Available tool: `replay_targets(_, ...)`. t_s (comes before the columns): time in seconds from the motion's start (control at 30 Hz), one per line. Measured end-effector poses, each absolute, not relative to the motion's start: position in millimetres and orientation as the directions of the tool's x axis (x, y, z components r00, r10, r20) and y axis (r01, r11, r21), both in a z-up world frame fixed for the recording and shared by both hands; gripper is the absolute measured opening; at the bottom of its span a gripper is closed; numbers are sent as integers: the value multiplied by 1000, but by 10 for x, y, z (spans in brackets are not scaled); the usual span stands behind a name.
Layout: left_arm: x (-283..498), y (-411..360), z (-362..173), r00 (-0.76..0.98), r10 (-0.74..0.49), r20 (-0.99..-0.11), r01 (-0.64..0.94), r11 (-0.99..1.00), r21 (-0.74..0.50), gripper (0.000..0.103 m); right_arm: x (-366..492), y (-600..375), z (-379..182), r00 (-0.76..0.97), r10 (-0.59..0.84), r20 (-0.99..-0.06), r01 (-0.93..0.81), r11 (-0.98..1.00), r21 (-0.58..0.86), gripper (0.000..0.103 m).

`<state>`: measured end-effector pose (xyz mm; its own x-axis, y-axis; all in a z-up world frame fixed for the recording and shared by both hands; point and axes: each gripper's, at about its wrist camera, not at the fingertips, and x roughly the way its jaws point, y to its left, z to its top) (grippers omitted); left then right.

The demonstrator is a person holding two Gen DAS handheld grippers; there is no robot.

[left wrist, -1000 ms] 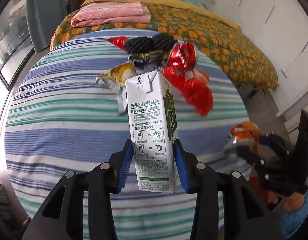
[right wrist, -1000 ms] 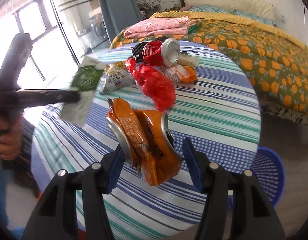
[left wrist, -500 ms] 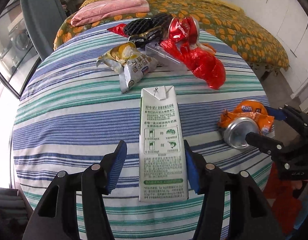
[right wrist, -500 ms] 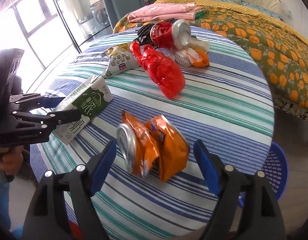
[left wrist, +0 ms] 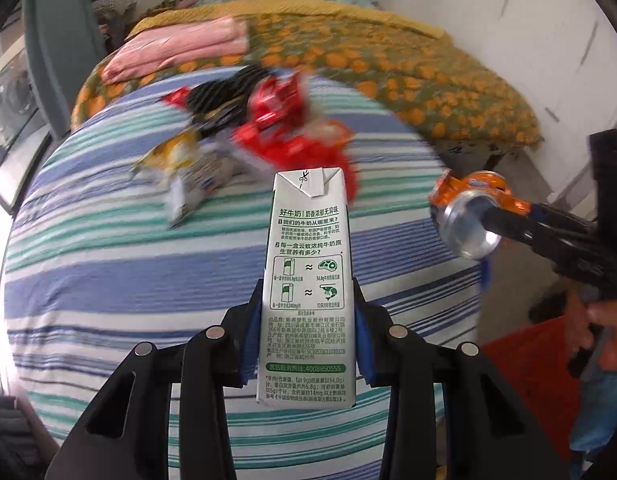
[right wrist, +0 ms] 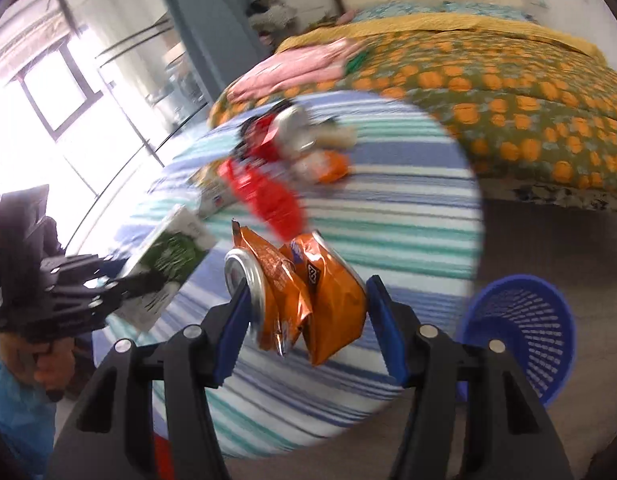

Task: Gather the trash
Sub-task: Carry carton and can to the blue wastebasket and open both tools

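A white and green milk carton [left wrist: 306, 240] stands upright between the blue pads of my left gripper [left wrist: 306, 294], whose jaws are closing and pressing on its sides; it hangs above the striped round table [left wrist: 108, 272]. My right gripper [right wrist: 306, 292] is closing on a crushed orange can [right wrist: 308, 288] and holds it above the table's near edge. In the left wrist view, the can [left wrist: 468, 220] shows at the right. More trash lies at the far side: a red can [right wrist: 280, 132], a red wrapper [right wrist: 268, 196] and a yellow snack bag [left wrist: 180, 164].
A blue mesh basket [right wrist: 520, 328] stands on the floor right of the table. A red crate [left wrist: 520, 344] sits low beside the person's hand. Behind the table is a bed [left wrist: 428, 80] with an orange-patterned cover and folded pink cloth [left wrist: 176, 48].
Half a second ago the carton and the can lay on the table between wider jaws. Both grippers have since closed on them and lifted them off the cloth.
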<state>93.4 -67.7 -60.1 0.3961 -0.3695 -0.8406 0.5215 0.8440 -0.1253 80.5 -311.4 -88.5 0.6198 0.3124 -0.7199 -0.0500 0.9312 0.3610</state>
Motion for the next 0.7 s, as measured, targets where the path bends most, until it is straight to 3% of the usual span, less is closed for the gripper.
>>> replay_targets(0.17, 765, -1489, -394, 338, -495, -800, 624, 755, -204, 38, 652, -4039, -951, 628, 129, -767, 135, 953, 271, 57)
replay_targets(0.3, 680, -2233, -499, 266, -527, -808, 679, 697, -231, 38, 567, -4686, -1208, 579, 13, -816, 267, 942, 204, 57)
replay_targets(0.53, 644, -3440, -1124, 173, -497, -850, 707, 664, -245, 39, 517, -5418, -1772, 481, -50, -875, 403, 899, 170, 57)
replay_targets(0.7, 763, -3898, -1594, 145, -472, -869, 688, 680, -255, 39, 544, -5711, -2104, 428, -28, -904, 465, 864, 194, 58)
